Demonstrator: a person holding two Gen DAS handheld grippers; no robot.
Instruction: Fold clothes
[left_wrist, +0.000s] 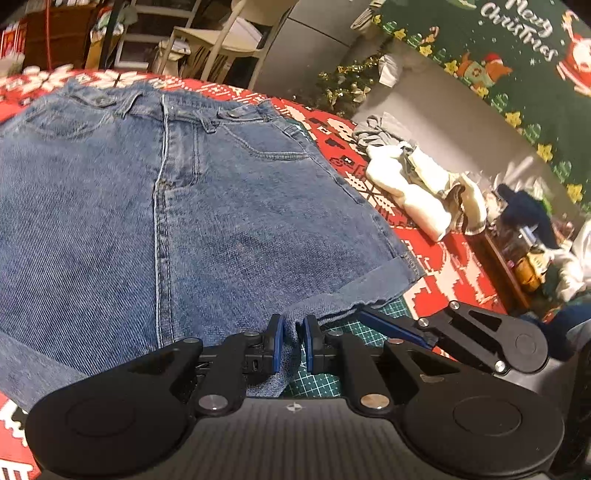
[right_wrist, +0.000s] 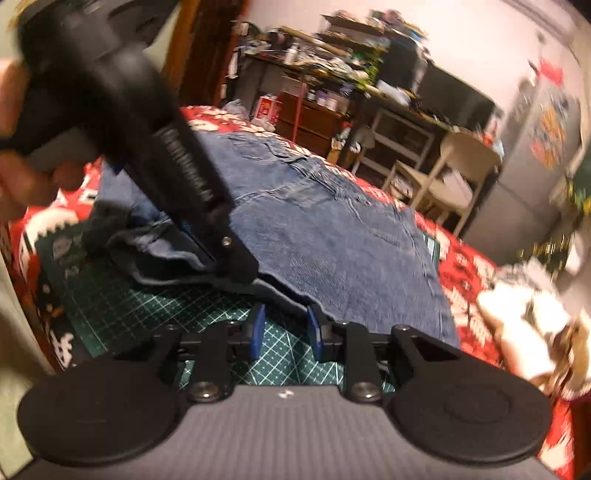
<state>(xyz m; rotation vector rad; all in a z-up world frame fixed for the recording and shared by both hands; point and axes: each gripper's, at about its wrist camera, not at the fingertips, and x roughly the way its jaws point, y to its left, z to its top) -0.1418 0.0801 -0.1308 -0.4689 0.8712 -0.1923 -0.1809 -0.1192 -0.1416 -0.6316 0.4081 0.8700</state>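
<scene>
Two grippers at near hem of denim shorts (left_wrist: 229, 206), spread flat on desk (left_wrist: 454, 266). Left gripper (left_wrist: 293, 341) clenched on hem fold. Right gripper (right_wrist: 284, 332) released, held over green cutting mat (right_wrist: 147, 306), nothing gripped.

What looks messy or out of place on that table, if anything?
The denim shorts lie mostly flat, but one hem corner is bunched between the left gripper fingers. Beside them a heap of pale clothes sits crumpled and unfolded on the red tablecloth. Nothing looks spilled or damaged.
</scene>
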